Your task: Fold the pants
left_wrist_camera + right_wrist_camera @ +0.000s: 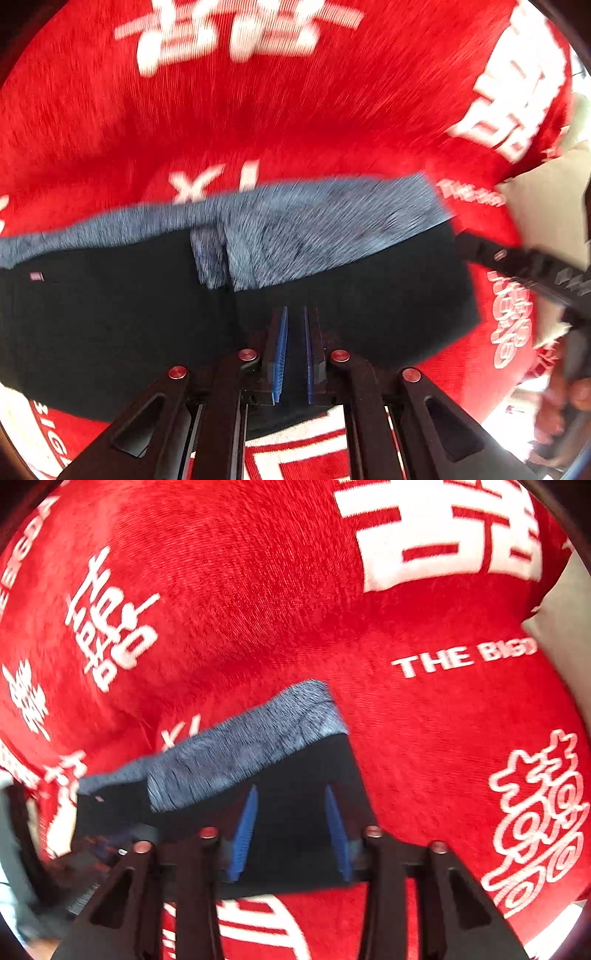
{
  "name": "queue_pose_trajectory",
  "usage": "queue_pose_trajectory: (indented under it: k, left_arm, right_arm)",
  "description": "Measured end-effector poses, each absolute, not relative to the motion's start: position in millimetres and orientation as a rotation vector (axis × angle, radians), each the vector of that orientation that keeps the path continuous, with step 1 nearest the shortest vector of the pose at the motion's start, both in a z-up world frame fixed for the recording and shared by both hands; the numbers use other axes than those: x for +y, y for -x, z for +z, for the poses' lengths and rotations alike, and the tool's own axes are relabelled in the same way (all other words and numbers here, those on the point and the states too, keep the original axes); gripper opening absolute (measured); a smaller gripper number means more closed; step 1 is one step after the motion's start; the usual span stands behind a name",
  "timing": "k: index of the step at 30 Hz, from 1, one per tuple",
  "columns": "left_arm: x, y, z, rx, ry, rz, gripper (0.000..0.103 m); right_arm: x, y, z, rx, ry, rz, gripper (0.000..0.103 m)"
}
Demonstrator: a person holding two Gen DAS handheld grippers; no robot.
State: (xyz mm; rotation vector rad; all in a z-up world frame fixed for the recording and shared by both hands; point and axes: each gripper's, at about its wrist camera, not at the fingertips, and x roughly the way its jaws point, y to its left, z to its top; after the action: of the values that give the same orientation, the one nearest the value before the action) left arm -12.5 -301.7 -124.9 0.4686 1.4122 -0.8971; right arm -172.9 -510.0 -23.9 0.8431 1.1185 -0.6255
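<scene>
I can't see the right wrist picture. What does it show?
Dark pants with a grey band lie folded on a red blanket with white writing. The right gripper is over the pants, its blue fingers wide apart.

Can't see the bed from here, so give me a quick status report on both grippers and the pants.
Left gripper nearly shut, right gripper open, both over dark fabric. Pants flat on red blanket, grey waistband showing. Nothing in the way.
</scene>
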Motion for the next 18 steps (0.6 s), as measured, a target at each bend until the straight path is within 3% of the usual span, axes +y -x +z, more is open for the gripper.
queue_pose_trajectory:
  k: [6,7,9,13,15,18]
  left_arm:
    - [-289.2,16.6,-139.9,1.403,-0.456,-0.889,0.008]
    - [-289.9,16.1,-140.1,1.406,-0.456,-0.887,0.008]
    - [-289.6,14.0,-140.2,1.417,-0.44,-0.886,0.008]
    - [-287.3,11.1,-138.0,1.43,-0.427,-0.893,0.008]
    - [-285.3,10.5,-135.4,1.433,-0.422,-0.892,0.008]
    - [-279.9,10.9,-126.3,1.422,-0.42,-0.873,0.008]
  right_arm:
    - [-504.3,162.3,-75.8,1.231,-0.886,-0.558,0.04]
    - [-501.3,162.7,-77.9,1.219,-0.87,-0.552,0.042]
    - [-499.7,164.9,-76.6,1.185,-0.901,-0.528,0.058]
    - [-499.2,159.1,-76.7,1.204,-0.905,-0.49,0.062]
    - [-497.4,152.7,-76.9,1.225,-0.886,-0.455,0.071]
    - [-496.1,150.5,-73.7,1.238,-0.861,-0.458,0.071]
